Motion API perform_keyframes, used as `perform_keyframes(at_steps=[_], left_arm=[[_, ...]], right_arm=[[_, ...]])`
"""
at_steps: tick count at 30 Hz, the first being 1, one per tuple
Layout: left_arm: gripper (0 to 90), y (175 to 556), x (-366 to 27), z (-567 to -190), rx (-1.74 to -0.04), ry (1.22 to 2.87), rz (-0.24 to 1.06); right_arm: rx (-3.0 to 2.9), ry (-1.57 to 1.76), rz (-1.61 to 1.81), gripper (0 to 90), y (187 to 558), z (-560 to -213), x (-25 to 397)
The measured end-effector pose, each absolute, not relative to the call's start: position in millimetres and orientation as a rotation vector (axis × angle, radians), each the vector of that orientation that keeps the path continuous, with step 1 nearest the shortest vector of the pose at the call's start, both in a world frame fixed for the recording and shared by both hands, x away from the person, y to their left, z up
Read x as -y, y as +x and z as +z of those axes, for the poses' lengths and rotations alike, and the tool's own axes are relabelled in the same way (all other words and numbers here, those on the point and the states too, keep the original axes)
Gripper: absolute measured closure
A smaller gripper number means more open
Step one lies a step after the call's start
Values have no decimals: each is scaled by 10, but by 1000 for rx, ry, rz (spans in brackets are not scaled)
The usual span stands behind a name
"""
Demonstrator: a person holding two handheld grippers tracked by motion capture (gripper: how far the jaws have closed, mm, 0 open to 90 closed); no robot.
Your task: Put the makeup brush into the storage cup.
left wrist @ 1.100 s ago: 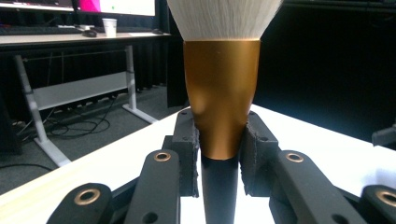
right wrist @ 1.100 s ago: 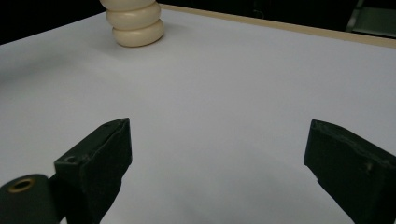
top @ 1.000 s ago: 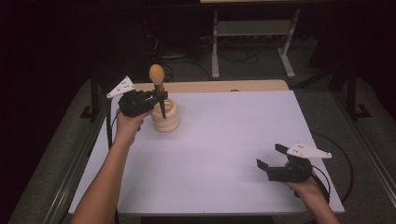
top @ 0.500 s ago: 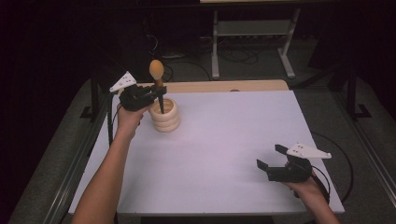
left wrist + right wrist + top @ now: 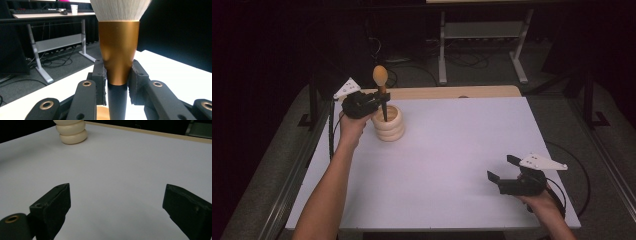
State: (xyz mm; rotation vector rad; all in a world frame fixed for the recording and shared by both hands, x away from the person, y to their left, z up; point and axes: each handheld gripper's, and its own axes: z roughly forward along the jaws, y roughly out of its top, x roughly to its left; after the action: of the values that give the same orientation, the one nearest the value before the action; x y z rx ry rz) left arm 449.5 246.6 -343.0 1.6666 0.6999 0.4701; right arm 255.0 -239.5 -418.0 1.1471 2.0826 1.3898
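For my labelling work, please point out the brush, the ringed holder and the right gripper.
brush (image 5: 118,52): left gripper view, gold ferrule.
ringed holder (image 5: 388,129): high view, front wall.
right gripper (image 5: 504,168): high view, between open jaws.

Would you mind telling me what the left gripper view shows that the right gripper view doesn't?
Left gripper view: the left gripper shut on a brush at the base of its gold ferrule, white bristles above, a desk and cables behind. Right gripper view: the right gripper open, holding nothing, and the cream ringed holder far off. Both show the white table.
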Motion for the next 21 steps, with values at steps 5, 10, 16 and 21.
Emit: perform_keyframes(at_steps=[5,10,16,21], left_arm=[[709,4508,-2460,-3465,-708,1674,472],[709,4522,-2461,-3499,-720,1668,467],[709,4525,-2475,-3553,-737,1669,463],[709,4525,-2483,-3612,-745,1671,458]], right_arm=[[-2081,1149,1390,71,2546,-4180,2397],[-2078,1151,1391,71,2543,-4176,2399],[-2077,1156,1390,71,2540,-4173,2403],[-2077,1156,1390,71,2539,-4172,2403]])
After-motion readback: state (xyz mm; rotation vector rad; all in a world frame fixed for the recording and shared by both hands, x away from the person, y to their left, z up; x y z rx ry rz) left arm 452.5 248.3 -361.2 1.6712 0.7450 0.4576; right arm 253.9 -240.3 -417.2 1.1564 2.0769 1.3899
